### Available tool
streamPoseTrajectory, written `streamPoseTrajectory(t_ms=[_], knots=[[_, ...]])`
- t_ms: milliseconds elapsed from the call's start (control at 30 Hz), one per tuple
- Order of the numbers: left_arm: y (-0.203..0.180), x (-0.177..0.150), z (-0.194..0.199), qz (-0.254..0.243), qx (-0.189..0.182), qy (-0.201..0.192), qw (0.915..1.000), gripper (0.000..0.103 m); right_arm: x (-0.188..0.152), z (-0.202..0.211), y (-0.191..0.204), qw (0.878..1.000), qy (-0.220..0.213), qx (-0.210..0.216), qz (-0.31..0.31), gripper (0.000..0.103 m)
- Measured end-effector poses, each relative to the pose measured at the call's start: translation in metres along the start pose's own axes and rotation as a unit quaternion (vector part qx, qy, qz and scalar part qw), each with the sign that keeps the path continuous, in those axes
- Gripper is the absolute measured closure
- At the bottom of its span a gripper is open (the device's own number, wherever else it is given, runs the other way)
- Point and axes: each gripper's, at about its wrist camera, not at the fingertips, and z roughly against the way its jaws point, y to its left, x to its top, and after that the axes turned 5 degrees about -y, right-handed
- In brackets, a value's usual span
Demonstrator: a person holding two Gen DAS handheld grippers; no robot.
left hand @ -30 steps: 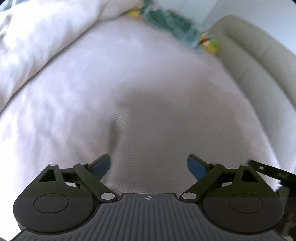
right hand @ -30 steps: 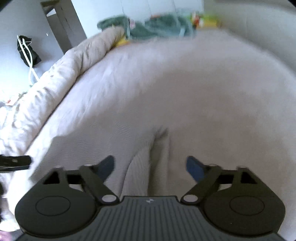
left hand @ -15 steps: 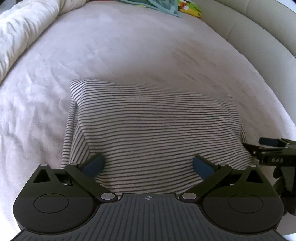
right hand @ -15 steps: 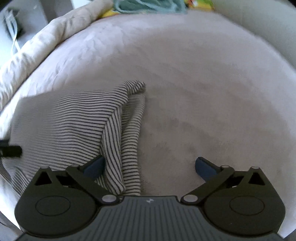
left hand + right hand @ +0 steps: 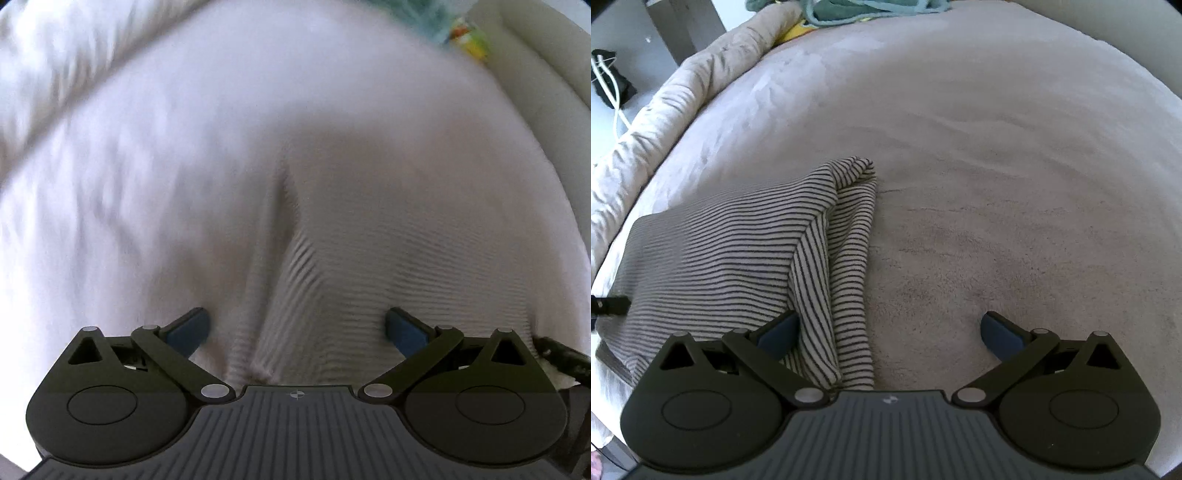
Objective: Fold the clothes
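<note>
A black-and-white striped garment [image 5: 731, 243] lies folded on the pale bed cover [image 5: 997, 166], with a raised fold running toward my right gripper. In the blurred left wrist view the same striped garment [image 5: 369, 258] fills the centre. My left gripper [image 5: 295, 328] is open over it, its jaws wide apart with nothing between the pads. My right gripper [image 5: 890, 330] is open at the garment's right edge; its left fingertip [image 5: 781, 330] rests by the striped fold and the right fingertip [image 5: 997, 330] is over bare cover. The tip of the left gripper [image 5: 609, 306] shows at the far left.
A rolled white duvet [image 5: 683, 96] runs along the left side of the bed. A teal cloth [image 5: 868, 9] and a yellow item [image 5: 469, 40] lie at the far end. A padded headboard [image 5: 546, 55] rises at the right. A black bag with white cord [image 5: 607, 81] sits on the floor.
The left wrist view swung and blurred, now closer over the garment. The right gripper has drawn back slightly, staying open at the garment's right edge.
</note>
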Motion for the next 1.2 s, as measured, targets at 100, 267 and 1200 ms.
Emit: streamPoseTrajectory(t_ms=[100, 267, 1200], knots=[[0.001, 0.006, 0.004, 0.004, -0.047, -0.006, 0.9989, 0.0, 0.008, -0.005, 0.001, 1.0, 0.024, -0.001, 0.003, 0.0], [0.0, 0.022, -0.004, -0.017, -0.087, 0.012, 0.996, 0.0, 0.035, 0.01, -0.006, 0.999, 0.024, 0.037, -0.029, 0.0], [-0.028, 0.063, -0.048, -0.046, -0.205, 0.087, 0.9737, 0.0, 0.056, -0.044, 0.002, 0.979, 0.11, 0.15, -0.085, 0.005]])
